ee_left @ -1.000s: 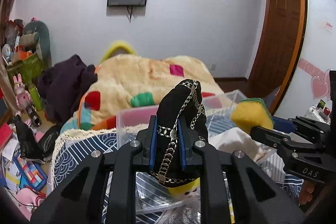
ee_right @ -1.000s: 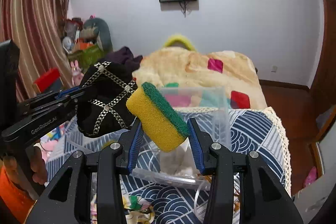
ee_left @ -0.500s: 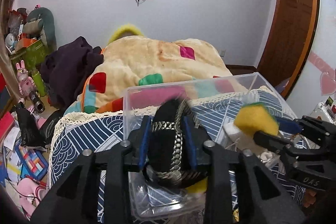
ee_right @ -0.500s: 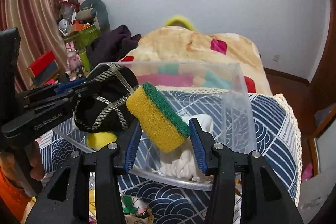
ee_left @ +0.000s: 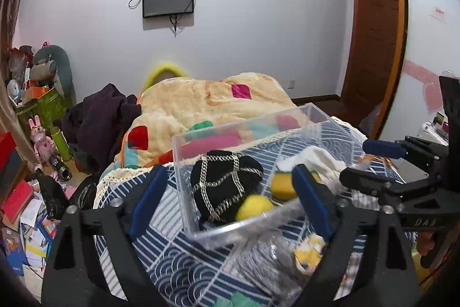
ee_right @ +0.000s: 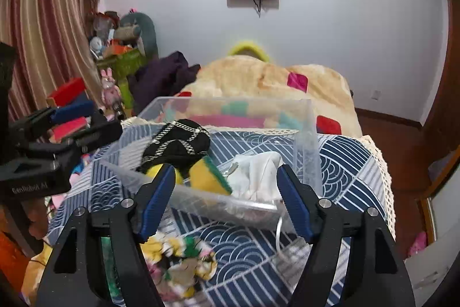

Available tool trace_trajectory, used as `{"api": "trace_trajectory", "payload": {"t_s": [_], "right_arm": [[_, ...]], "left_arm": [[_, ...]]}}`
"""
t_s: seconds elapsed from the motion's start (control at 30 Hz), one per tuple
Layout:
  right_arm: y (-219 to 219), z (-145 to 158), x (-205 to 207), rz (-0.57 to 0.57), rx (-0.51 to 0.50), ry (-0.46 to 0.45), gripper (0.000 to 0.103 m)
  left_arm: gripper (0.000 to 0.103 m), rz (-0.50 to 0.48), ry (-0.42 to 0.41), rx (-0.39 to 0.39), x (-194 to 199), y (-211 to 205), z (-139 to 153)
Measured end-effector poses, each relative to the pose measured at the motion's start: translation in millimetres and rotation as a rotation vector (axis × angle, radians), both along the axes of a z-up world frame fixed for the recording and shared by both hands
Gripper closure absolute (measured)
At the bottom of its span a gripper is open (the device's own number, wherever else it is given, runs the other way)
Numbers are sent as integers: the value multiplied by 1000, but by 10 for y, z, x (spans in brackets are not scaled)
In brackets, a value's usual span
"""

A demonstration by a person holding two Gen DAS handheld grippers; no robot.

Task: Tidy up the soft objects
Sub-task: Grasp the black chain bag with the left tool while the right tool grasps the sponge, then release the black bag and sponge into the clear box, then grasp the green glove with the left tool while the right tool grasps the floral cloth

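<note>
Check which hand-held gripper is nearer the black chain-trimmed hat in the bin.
Left. The left hand-held gripper is open with the black chain-trimmed hat between its fingers in view. The right hand-held gripper is open in front of the sponge, beside the hat.

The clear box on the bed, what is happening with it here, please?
A person with a gripper in each hand is sorting soft things into the clear box. The black chain-trimmed hat and the yellow-green sponge lie inside, beside a white cloth. Left gripper and right gripper are open and hold nothing.
</note>
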State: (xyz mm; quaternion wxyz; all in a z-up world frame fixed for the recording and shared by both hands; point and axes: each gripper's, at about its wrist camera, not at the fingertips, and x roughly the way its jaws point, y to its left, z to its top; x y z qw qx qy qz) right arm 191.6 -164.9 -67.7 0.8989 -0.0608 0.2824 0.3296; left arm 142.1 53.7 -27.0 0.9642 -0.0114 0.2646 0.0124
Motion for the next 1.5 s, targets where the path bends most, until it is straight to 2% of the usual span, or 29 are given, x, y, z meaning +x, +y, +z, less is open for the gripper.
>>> {"api": "trace_trajectory", "payload": {"t_s": [0.17, 0.4, 0.57, 0.8, 0.87, 0.9, 0.97, 1.03, 1.07, 1.17, 1.27, 1.4, 1.5], "right_arm": [[-63, -45, -215, 23, 18, 0, 25], [-18, -332, -416, 57, -19, 52, 24], [48, -611, -397, 78, -37, 140, 24], [64, -774, -350, 89, -17, 216, 26], [73, -808, -356, 97, -21, 229, 35], [66, -830, -372, 103, -22, 234, 39], [60, -860, -400, 110, -22, 240, 51], [43, -867, -442, 103, -16, 229, 58], [33, -869, -450, 105, -15, 229, 67], [-29, -876, -453, 100, 0, 230, 81], [-119, -843, -468, 80, 9, 205, 88], [-216, -741, -496, 53, 23, 165, 90], [-280, -643, -531, 36, 35, 125, 91]], "left_arm": [[8, -4, 26, -56, -204, 47, -67], [7, 15, 123, -94, -427, 74, -447], [7, 25, 222, -88, -551, 50, -815], [7, 25, 285, -158, -734, 43, -1117], [9, 24, 293, -184, -776, 37, -1178], [13, 26, 293, -196, -805, 27, -1197], [16, 29, 295, -218, -846, 26, -1236], [19, 38, 281, -214, -869, 13, -1240], [23, 42, 279, -205, -886, 0, -1235], [37, 39, 274, -188, -924, -21, -1216], [51, 33, 267, -197, -950, -7, -1183], [66, 48, 244, -171, -993, -3, -1110], [69, 52, 218, -171, -1021, 16, -1020]]}}
